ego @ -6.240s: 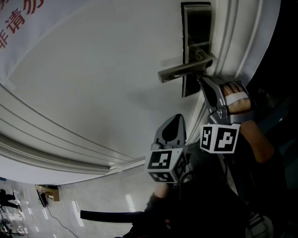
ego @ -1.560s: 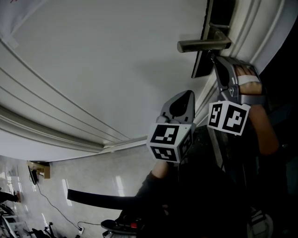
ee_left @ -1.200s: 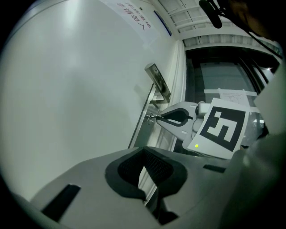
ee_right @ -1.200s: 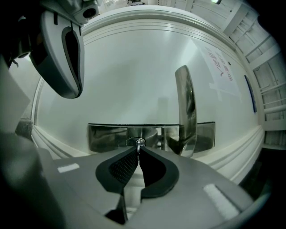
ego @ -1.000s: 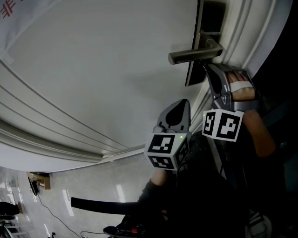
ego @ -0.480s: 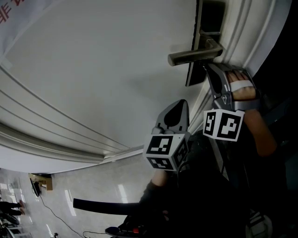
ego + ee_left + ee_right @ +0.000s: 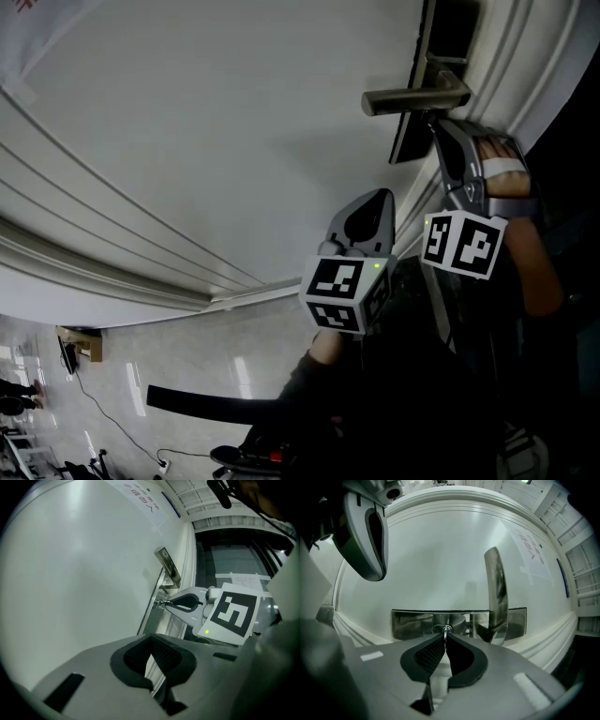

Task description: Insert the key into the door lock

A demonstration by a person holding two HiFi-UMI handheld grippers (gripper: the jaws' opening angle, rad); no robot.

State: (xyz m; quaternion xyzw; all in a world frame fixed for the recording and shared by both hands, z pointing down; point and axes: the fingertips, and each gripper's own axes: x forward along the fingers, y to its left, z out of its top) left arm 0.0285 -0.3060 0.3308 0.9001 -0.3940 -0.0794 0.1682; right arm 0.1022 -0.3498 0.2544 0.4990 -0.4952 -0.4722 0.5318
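The dark lock plate (image 7: 441,66) with its metal lever handle (image 7: 412,97) sits at the white door's (image 7: 206,141) right edge. Just under the handle, my right gripper (image 7: 437,127) has its tips against the plate. In the right gripper view it is shut on a small metal key (image 7: 446,632), whose tip meets the round keyhole (image 7: 442,629) in the plate (image 7: 408,623), left of the handle (image 7: 497,592). My left gripper (image 7: 371,201) hangs lower, off the door, shut on nothing. The left gripper view shows its jaws (image 7: 151,639) closed, with the right gripper (image 7: 185,603) beyond.
Raised mouldings (image 7: 112,253) run across the door below the lock, and the door frame (image 7: 525,66) rises at the right. A paper notice (image 7: 37,28) hangs at the upper left. Below lies a shiny floor (image 7: 169,384) with a cable and a black bar (image 7: 216,405).
The head view has swung, so lock and grippers sit slightly higher and further right. The right gripper stays at the lock plate with the key; the left one keeps its place.
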